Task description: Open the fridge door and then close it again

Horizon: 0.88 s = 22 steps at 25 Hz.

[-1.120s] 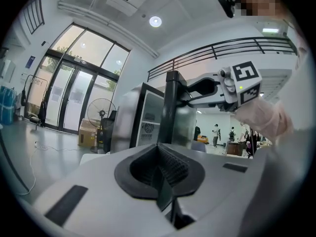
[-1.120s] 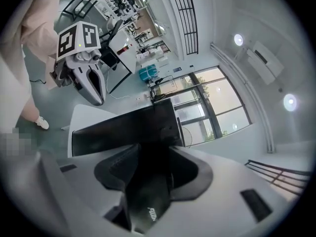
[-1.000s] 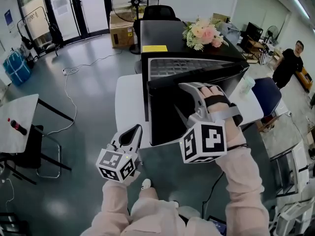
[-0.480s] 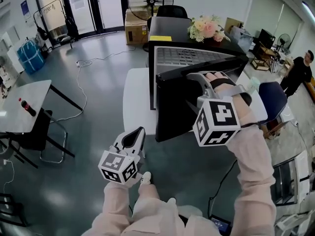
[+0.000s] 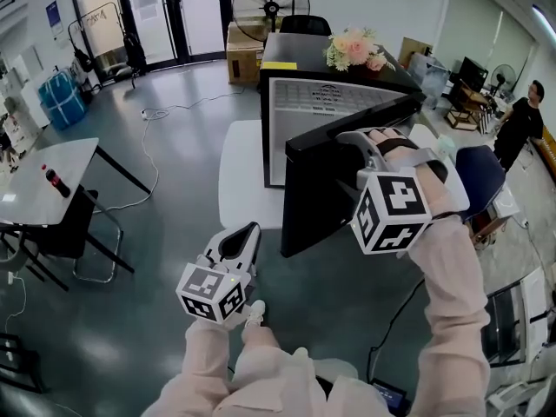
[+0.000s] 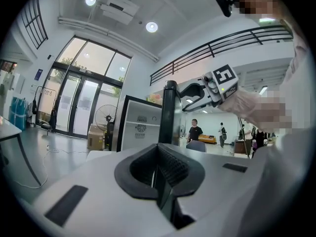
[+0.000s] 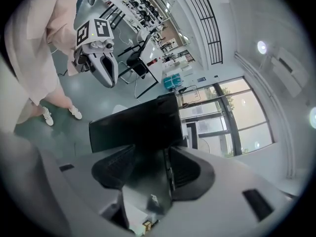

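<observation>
**Fridge door** point(image 5: 326, 189): black, swung well open toward the camera, hinged at the fridge's far right, top edge uppermost. Seen edge-on in the left gripper view point(image 6: 169, 112).

**Fridge** point(image 5: 339, 89): small black unit on a white table point(image 5: 239, 172), centre of room. Pale interior exposed. Yellow label point(image 5: 278, 65) and flowers point(image 5: 352, 50) on top.

**Right gripper** point(image 5: 352, 139): at the door's top edge, angled down. Its own view shows the door edge point(image 7: 133, 125) sitting btwn the jaws point(image 7: 150, 152). Jaws wide and just been opening. Pads look clear of the panel, though the dark surfaces make contact hard to judge.

**Left gripper** point(image 5: 243, 235): low, left of the door and apart from it, over the floor point(image 5: 156, 320), pointing level. Jaws point(image 6: 159, 164) closed together, nothing btwn them.

**Surroundings:** fan point(image 5: 271, 3) and cardboard box point(image 5: 243, 50) behind the fridge. Side table point(image 5: 35, 189) w/ bottle point(image 5: 54, 181) at left. Person point(image 5: 521, 115) in black at far right.
</observation>
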Available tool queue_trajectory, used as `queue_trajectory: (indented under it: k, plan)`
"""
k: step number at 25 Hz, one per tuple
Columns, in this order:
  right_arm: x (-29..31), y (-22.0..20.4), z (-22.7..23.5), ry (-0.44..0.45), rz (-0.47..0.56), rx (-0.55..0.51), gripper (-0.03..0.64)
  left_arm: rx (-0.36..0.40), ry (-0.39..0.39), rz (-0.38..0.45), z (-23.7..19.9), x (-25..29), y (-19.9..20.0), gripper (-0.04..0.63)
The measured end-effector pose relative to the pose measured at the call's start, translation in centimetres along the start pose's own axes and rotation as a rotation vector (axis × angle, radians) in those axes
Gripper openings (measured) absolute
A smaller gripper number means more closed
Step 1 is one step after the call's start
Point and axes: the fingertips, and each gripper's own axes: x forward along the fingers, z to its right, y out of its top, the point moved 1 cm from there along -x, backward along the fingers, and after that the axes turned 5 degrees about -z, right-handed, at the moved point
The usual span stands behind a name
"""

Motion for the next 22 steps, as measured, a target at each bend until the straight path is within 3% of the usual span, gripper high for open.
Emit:
queue_trajectory:
  k: [22]
  plan:
    - [-8.1, -6.0, -5.5, -0.038, 0.028, -0.023, 0.229, 0.038, -0.086, -0.035, 8.2, 1.6, -1.8, 0.011]
